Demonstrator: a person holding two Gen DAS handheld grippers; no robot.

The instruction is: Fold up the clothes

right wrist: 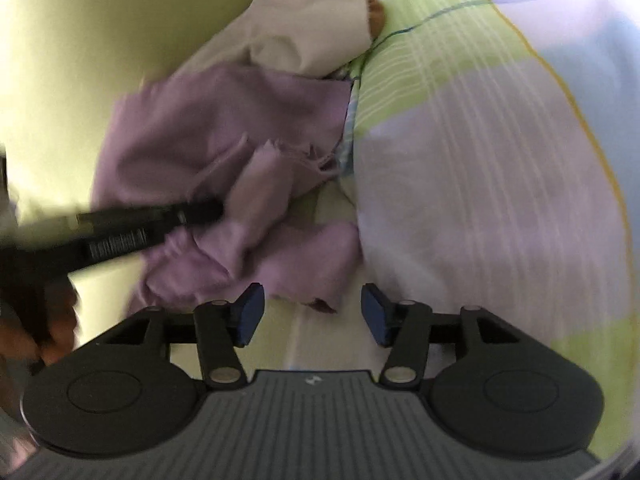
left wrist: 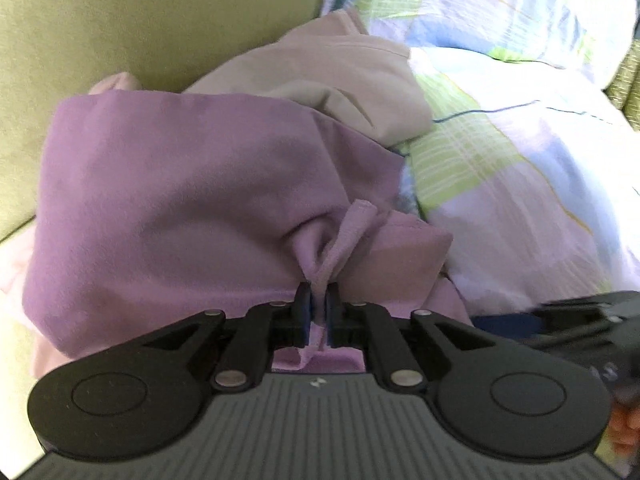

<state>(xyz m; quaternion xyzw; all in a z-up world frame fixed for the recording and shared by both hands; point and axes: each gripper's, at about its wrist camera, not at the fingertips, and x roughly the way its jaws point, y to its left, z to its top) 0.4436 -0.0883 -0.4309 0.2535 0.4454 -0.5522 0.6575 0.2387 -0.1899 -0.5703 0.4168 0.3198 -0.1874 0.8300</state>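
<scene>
A purple garment point(left wrist: 180, 184) lies bunched on a yellow-green sheet. My left gripper point(left wrist: 318, 304) is shut on a pinched fold of its edge. In the right wrist view the same purple garment point(right wrist: 224, 128) lies ahead, and the left gripper point(right wrist: 216, 210) comes in from the left, gripping it. My right gripper point(right wrist: 312, 312) is open and empty, just short of the garment's near corner point(right wrist: 320, 276). A beige garment point(left wrist: 320, 84) lies behind the purple one; it also shows in the right wrist view point(right wrist: 304, 24).
A plaid quilt point(left wrist: 520, 140) in green, blue and white is heaped on the right, against the clothes; it also shows in the right wrist view point(right wrist: 480, 160). The yellow-green sheet point(left wrist: 120, 20) stretches to the left. Pale pink cloth point(left wrist: 16, 264) lies at the left edge.
</scene>
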